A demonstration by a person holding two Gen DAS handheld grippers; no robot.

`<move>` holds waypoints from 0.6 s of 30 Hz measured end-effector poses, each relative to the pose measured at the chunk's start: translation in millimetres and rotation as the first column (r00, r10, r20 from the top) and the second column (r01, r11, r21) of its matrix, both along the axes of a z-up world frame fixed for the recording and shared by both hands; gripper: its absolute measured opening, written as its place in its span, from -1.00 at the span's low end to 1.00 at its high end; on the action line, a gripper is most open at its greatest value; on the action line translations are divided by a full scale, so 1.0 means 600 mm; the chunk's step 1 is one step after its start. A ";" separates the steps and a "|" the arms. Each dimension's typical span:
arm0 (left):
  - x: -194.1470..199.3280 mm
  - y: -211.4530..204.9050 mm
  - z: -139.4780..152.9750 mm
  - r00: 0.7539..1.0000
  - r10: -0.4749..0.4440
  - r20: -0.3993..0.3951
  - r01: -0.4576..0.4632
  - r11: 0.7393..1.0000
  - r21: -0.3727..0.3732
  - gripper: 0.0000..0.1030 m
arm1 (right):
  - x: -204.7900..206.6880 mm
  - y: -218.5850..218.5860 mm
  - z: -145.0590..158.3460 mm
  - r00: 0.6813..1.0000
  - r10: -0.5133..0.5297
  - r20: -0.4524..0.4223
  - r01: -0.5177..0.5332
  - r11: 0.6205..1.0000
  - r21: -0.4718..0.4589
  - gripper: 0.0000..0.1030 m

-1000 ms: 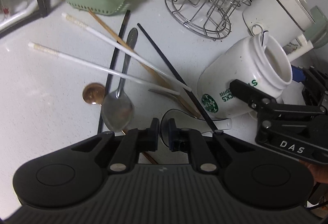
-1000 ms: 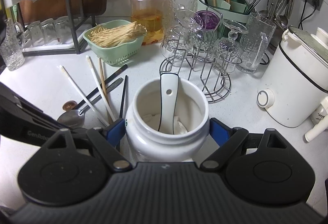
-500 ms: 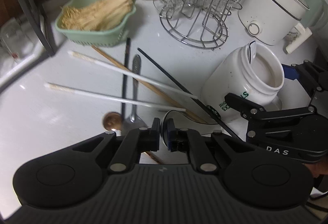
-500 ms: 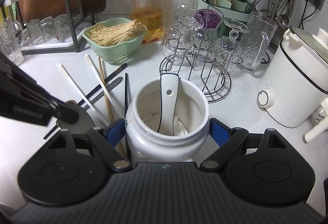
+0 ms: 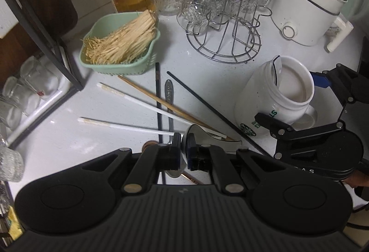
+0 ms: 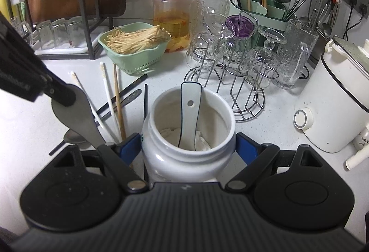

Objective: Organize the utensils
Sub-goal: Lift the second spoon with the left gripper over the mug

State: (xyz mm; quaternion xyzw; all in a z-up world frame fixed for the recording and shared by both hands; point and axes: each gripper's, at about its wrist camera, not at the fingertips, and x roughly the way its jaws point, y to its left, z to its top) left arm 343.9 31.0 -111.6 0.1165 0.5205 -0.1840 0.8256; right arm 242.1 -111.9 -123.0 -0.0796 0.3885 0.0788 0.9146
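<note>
My right gripper is clamped around the white ceramic Starbucks mug, blue pads pressed against its two sides; it sits at six o'clock in the right wrist view, with a white ceramic spoon standing inside against the far rim. I judge the mug heavy, rigid, glazed and slick, and breakable if knocked, so a wide hold low on the belly suits it better than the rim. My left gripper is pinched shut on a metal spoon, holding it by its broad flat end at about nine o'clock in the right wrist view, clear of the counter; in the left wrist view it shows at six o'clock. The spoon is light, stiff and smooth, so I think it could pivot in a narrow pinch; a hold nearer its middle would steady it. On the white counter between nine and twelve o'clock of the mug lie a second metal spoon, white chopsticks, a wooden chopstick and black chopsticks, crossing each other: thin, light, rigid, apt to roll, best taken mid-length.
</note>
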 end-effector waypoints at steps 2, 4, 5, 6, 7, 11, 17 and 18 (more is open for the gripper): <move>0.001 0.000 0.010 1.000 -0.002 0.009 0.002 1.000 0.009 -0.89 | 0.000 0.000 0.000 1.000 0.009 0.002 -0.009 1.000 -0.001 0.75; 0.003 -0.002 0.024 1.000 -0.011 0.020 0.010 1.000 0.018 -0.89 | -0.001 -0.001 -0.001 1.000 0.015 0.005 -0.015 1.000 -0.001 0.75; 0.006 -0.001 0.032 1.000 -0.013 0.027 0.013 1.000 0.019 -0.89 | -0.001 -0.001 -0.001 1.000 0.017 0.006 -0.017 1.000 0.000 0.75; 0.010 0.000 0.043 0.999 -0.016 0.036 0.015 1.000 0.021 -0.89 | -0.001 -0.001 -0.001 1.000 0.019 0.007 -0.019 1.000 0.000 0.75; 0.014 0.001 0.055 0.999 -0.016 0.044 0.015 1.000 0.020 -0.89 | -0.001 -0.001 -0.001 1.000 0.021 0.007 -0.021 1.000 0.000 0.75; 0.025 -0.004 0.106 0.995 -0.054 0.085 0.052 0.998 0.019 -0.89 | -0.002 -0.002 -0.001 1.000 0.023 0.013 -0.023 1.000 0.009 0.75; 0.035 -0.019 0.157 0.989 -0.111 0.100 0.107 0.993 0.044 -0.89 | -0.001 -0.005 -0.001 0.999 0.041 0.011 -0.041 0.999 0.011 0.75; 0.035 -0.023 0.166 0.987 -0.122 0.107 0.117 0.992 0.053 -0.89 | 0.000 -0.004 -0.001 0.999 0.042 0.012 -0.042 0.999 0.010 0.75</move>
